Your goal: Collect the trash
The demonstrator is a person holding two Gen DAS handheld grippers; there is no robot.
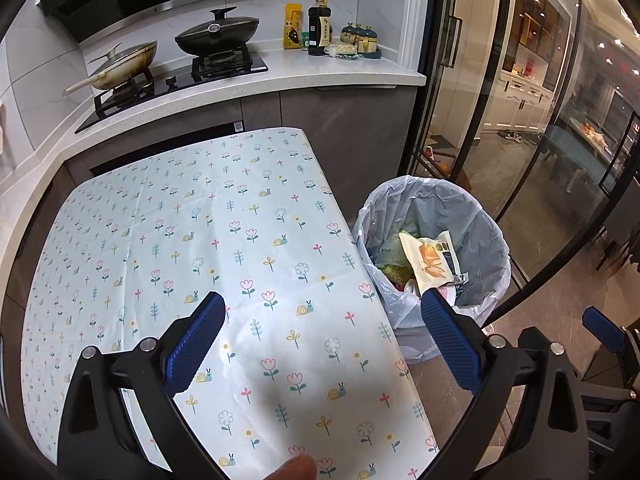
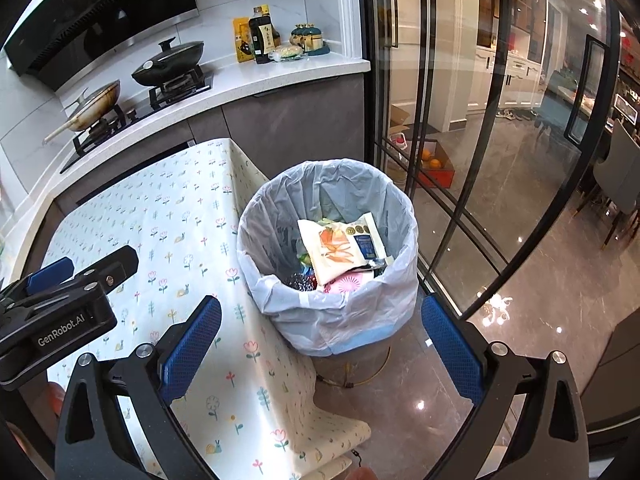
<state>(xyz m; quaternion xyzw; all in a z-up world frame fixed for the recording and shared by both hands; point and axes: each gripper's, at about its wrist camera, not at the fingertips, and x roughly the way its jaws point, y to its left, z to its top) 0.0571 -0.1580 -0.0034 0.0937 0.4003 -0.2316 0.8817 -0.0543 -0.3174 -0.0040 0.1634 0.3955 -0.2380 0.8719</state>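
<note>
A round bin lined with a pale plastic bag [image 2: 332,312] stands on the floor at the right edge of a flower-patterned table [image 1: 224,224]. It holds a white snack packet with an orange picture [image 2: 340,250], a pink item and other wrappers. The bin also shows in the left wrist view [image 1: 480,224]. My left gripper [image 1: 324,344] is open and empty above the table's near right part. My right gripper [image 2: 320,352] is open and empty, in front of the bin and above the table's hanging cloth. The left gripper [image 2: 60,304] shows at the left of the right wrist view.
A counter behind the table carries a stove with two pans [image 1: 172,60], bottles and jars [image 1: 320,28]. Glass sliding doors [image 2: 460,140] stand right of the bin. A yellow cable [image 2: 360,380] lies on the floor by the bin's base. A box with oranges [image 2: 432,164] sits beyond the glass.
</note>
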